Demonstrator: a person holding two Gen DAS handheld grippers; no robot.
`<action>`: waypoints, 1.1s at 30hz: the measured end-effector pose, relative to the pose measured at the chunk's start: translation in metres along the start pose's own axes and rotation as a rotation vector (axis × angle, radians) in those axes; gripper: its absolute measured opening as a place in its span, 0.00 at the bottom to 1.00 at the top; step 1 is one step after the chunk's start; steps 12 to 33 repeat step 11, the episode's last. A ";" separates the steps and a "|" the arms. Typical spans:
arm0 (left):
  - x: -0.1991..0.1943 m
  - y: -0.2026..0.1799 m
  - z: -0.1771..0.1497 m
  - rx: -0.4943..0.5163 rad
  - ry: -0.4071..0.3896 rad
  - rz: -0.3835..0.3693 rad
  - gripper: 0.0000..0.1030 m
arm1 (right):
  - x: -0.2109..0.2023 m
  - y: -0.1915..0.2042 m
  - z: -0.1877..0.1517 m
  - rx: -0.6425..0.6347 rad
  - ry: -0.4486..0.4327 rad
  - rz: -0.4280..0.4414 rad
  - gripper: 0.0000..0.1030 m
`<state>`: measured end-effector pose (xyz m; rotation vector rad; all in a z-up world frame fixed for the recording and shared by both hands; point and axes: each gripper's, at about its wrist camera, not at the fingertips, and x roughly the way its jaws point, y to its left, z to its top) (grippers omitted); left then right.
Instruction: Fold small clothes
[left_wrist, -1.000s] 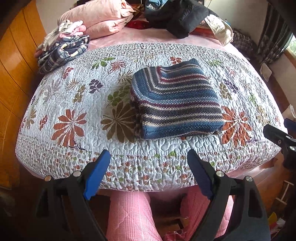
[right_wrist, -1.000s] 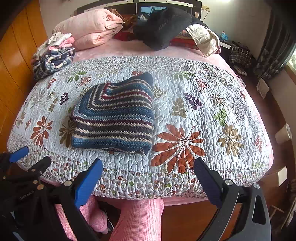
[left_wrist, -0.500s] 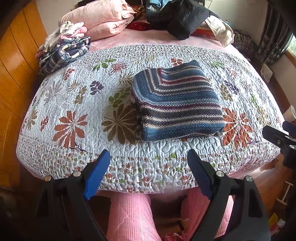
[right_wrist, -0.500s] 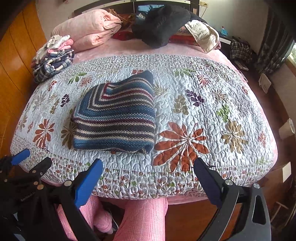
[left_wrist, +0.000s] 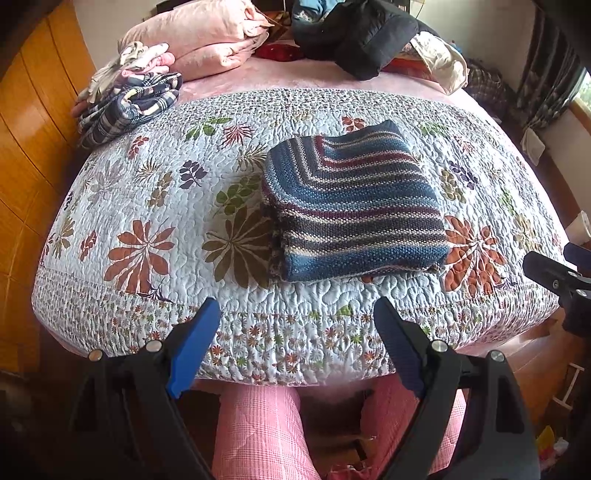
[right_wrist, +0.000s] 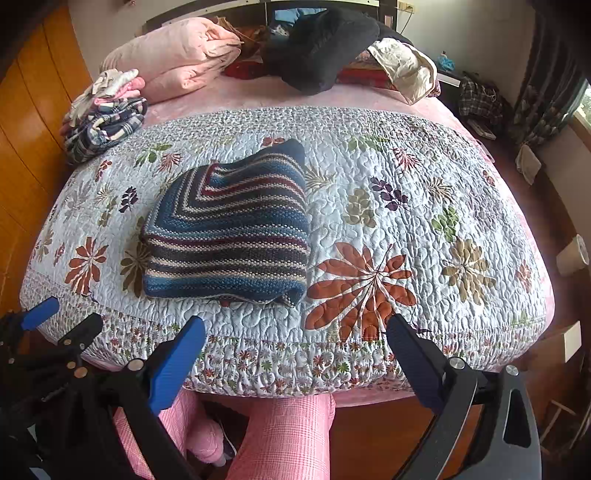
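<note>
Lying folded on the quilt at twelve o'clock of both empty, spread tongs, left and right, the knit looks done; any tidying should square its ragged near-right corner.

The right gripper is mostly cut off at the left wrist view's edge. The black jacket hides whatever's piled under it, and the person's pink legs run off the bottom.
</note>
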<state>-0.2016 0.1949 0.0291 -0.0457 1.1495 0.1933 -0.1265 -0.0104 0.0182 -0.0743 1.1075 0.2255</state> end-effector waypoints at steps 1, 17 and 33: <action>0.000 0.000 0.000 -0.002 0.000 0.001 0.82 | 0.000 0.000 0.000 0.001 0.002 0.001 0.96; 0.001 0.001 -0.001 -0.004 -0.003 0.005 0.82 | 0.002 -0.002 0.001 0.009 0.013 -0.001 0.96; 0.001 0.001 -0.001 -0.004 -0.003 0.005 0.82 | 0.002 -0.002 0.001 0.009 0.013 -0.001 0.96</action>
